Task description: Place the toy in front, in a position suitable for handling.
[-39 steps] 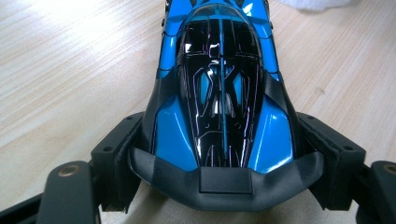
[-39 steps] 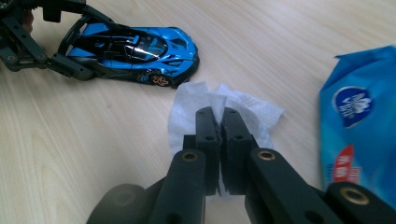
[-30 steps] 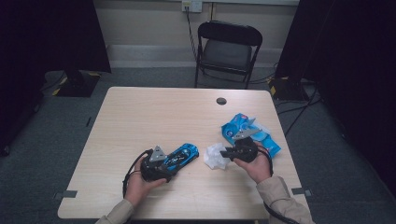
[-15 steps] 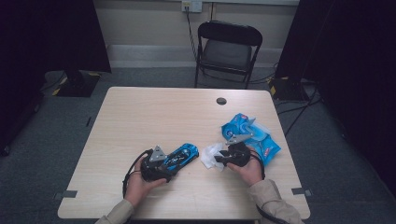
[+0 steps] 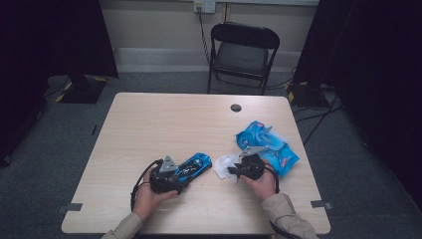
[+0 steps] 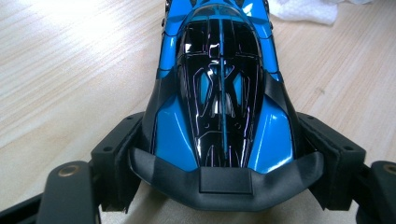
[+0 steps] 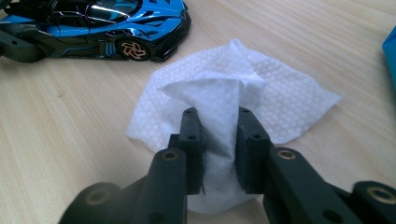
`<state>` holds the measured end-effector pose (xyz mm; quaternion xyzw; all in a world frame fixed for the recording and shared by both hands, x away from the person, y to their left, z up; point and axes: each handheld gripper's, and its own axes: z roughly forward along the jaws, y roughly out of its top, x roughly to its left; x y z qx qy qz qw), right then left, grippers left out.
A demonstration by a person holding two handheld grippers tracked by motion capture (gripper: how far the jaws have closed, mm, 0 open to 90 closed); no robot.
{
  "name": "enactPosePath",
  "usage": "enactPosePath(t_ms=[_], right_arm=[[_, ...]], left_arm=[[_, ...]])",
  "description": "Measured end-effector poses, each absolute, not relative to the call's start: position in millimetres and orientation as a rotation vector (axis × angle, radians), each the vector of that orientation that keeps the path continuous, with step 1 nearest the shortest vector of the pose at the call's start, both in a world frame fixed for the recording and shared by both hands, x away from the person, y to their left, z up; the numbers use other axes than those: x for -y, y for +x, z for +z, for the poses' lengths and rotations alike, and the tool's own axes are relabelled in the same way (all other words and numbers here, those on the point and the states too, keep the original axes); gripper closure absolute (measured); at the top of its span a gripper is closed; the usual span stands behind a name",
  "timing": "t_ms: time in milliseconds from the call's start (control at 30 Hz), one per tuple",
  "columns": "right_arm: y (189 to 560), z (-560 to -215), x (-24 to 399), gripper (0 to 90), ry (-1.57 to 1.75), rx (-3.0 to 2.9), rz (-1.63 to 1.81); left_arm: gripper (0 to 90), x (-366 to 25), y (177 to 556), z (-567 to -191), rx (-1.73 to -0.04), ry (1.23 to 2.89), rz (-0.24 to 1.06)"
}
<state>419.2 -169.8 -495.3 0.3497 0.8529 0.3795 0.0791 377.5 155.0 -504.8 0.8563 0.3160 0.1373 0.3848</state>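
Lower now than a second ago, the right tool (image 7: 215,116) has just closed its jaws, pinching a fold of the white wipe (image 7: 280,93) lying on the bench (image 5: 149,124). Left tool (image 5: 166,177) grips the blue toy car (image 6: 219,93), ready for wiping.

Glossy blue-and-black toy car (image 6: 219,93) upright on its wheels; white wipe (image 7: 224,107) (crumpled, dimpled) just beside it.

The front of the car (image 6: 219,93) is cut off by the top edge in the left gripper view. In the right gripper view its rear is cut off at the left edge. The print on the blue pack (image 5: 271,144) is too small to be read.
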Motion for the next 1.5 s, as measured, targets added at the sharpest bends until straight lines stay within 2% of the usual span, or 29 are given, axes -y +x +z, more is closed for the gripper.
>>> enactPosePath(t_ms=[133, 367, 867, 1500], right_arm=[[419.4, -494.5, 168.6, 82.0, 1.073, -2.565, 1.134], [420.9, -492.6, 167.8, 84.8, 1.112, -2.572, 1.125], [423.5, -469.9, 168.7, 85.6, 1.105, -2.554, 1.184], [423.4, -443.2, 145.4, 85.7, 1.015, -2.572, 1.285]], left_arm=[[23.6, -155.1, 377.3, -504.8, -0.805, 2.182, 0.351], [23.6, -155.3, 377.4, -504.7, -0.804, 2.184, 0.35], [23.6, -155.3, 377.1, -504.7, -0.805, 2.184, 0.349], [23.6, -155.2, 376.9, -504.6, -0.808, 2.184, 0.351]])
